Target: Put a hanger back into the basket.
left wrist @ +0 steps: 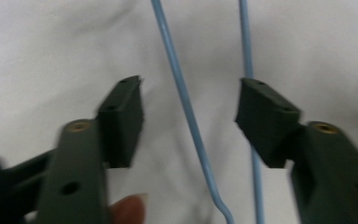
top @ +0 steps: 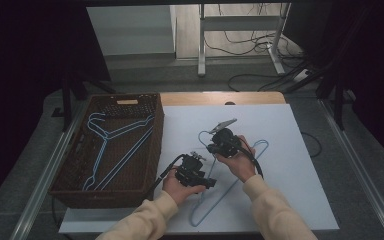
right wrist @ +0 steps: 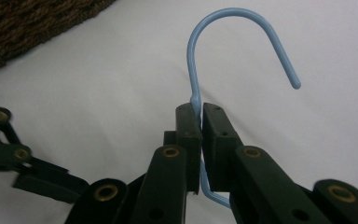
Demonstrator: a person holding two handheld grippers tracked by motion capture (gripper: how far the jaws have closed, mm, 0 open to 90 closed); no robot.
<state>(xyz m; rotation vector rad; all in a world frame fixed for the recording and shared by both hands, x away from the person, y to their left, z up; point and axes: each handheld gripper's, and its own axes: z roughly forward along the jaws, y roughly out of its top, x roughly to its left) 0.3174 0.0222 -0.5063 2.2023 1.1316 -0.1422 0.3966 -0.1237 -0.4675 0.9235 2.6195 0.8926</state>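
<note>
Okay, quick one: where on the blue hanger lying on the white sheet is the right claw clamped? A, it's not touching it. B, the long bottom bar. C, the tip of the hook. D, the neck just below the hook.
D: the right claw is shut on the blue hanger at its neck, the hook curving free above.

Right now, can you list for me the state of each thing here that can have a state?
Right tongs: shut on the neck of the light blue wire hanger, below its hook.
Left tongs: open, one hanger wire between the jaws, not touched.
Light blue wire hanger: lying flat on the white table sheet.
Dark brown woven basket: holds more light blue hangers.
</note>
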